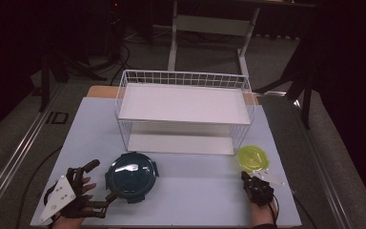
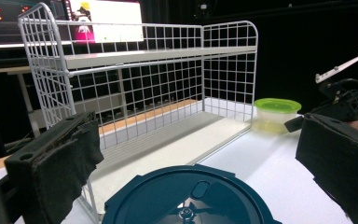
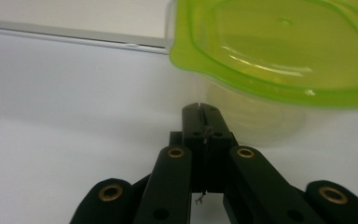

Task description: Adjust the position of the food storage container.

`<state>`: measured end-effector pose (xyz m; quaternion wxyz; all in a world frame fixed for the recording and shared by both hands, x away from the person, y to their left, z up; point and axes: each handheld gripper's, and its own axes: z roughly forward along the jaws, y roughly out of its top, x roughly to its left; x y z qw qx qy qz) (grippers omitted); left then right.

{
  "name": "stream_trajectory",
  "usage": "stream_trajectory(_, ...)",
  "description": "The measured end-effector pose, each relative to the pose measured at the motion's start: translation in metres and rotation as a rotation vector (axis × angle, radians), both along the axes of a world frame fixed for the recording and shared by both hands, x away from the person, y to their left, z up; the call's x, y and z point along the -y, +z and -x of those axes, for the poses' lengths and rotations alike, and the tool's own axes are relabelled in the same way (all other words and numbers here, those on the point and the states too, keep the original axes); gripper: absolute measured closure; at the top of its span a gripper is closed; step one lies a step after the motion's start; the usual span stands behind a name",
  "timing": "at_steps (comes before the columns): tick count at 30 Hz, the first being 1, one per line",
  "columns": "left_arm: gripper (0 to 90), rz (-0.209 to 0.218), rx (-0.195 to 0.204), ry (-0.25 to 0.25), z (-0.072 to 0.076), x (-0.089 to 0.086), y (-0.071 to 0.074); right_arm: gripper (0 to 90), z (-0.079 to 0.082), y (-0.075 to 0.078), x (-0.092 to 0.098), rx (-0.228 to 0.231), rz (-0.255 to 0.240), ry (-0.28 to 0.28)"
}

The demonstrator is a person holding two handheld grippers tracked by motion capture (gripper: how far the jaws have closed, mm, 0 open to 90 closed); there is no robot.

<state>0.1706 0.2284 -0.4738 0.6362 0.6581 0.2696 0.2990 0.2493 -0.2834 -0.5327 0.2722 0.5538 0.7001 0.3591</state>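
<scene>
My left gripper (image 1: 101, 183) sits at about 8 o'clock on the table (image 1: 190, 191), its jaws spread wide apart on either side of the near-left rim of the dark teal round container (image 1: 132, 176) — in the left gripper view the two padded jaws stand at the frame's left and right edges with the teal lid (image 2: 186, 198) low between them, and neither pad visibly touches it. The container is round and lies flat, lid up, so it has no long axis; small latch tabs jut from its rim. My right gripper (image 1: 246, 177) rests at about 4 o'clock, jaws pressed together on nothing, the tip pointing toward 12 o'clock at the lime-green lidded tub (image 1: 252, 158) just beyond it; in the right gripper view the closed tip (image 3: 203, 109) stands just short of the tub's translucent wall (image 3: 256, 116), and I cannot tell whether they touch. The tub stands upright, lid on. Behind both containers, toward 12 o'clock, stands a white wire rack (image 1: 183, 112) with two solid shelves, its long axis running 9 to 3 o'clock; the tub is near its front right corner.
</scene>
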Motion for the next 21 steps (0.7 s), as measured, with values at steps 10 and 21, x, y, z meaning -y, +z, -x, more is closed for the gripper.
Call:
stream_trajectory(10, 0.4, 0.002, -0.011, 0.001, -0.002, -0.006, -0.004, 90.0, 0.011, 0.003, 0.023, -0.011, -0.023, -0.047)
stream_trajectory(21, 6.1, -0.001, -0.118, -0.034, -0.005, -0.025, -0.005, 68.0, 0.036, 0.030, 0.003, 0.100, -0.044, 0.094)
